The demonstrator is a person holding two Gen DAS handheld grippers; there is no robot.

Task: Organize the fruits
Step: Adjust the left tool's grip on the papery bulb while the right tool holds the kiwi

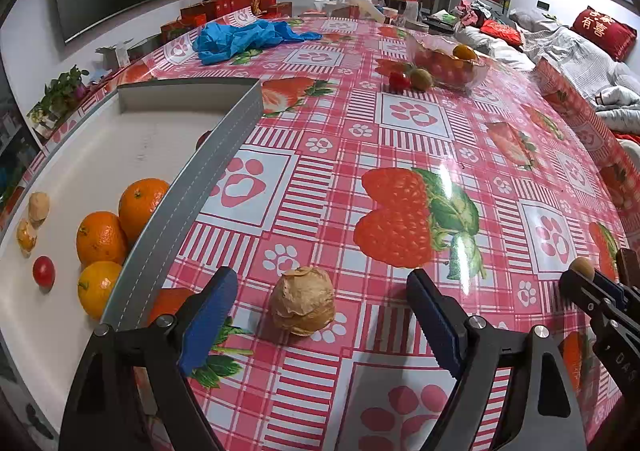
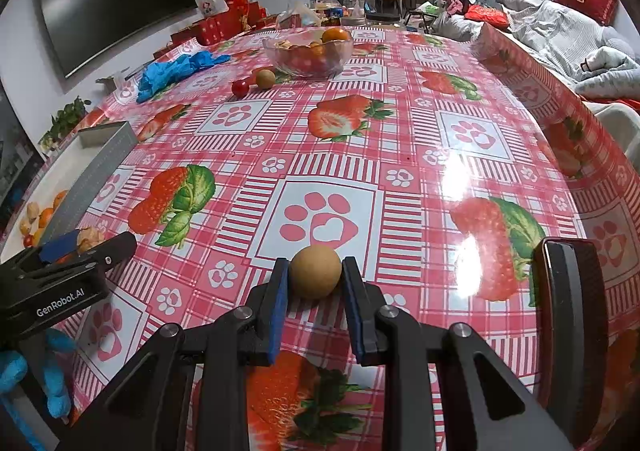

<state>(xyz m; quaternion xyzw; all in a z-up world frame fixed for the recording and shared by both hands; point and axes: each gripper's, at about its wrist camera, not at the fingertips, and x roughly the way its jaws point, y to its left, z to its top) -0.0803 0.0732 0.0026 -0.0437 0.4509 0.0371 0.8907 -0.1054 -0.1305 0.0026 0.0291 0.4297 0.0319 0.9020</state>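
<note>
- My left gripper [image 1: 322, 317] has its jaws spread wide. A papery, husk-wrapped fruit [image 1: 303, 301] sits on the table between them, touching neither pad.
- No earlier view is available, so I report only this open state.
- My right gripper [image 2: 315, 291] pinches a smooth tan round fruit [image 2: 315, 277] between its blue pads [image 2: 279, 311], close over the tablecloth [image 2: 400, 139].
- The grey-walled tray [image 1: 208, 175] lies along the table's left edge. I see three oranges [image 1: 102, 237] against its near wall, a cherry tomato [image 1: 43, 271], and two husk fruits [image 1: 39, 205] further left.
- The glass bowl [image 2: 308, 51] stands toward the table's far edge, holding an orange and small red fruits.
- A red tomato [image 2: 240, 87] and a tan fruit [image 2: 265, 78] rest just beside the bowl.
- Blue gloves [image 1: 244, 39] lie near the far left corner.
</note>
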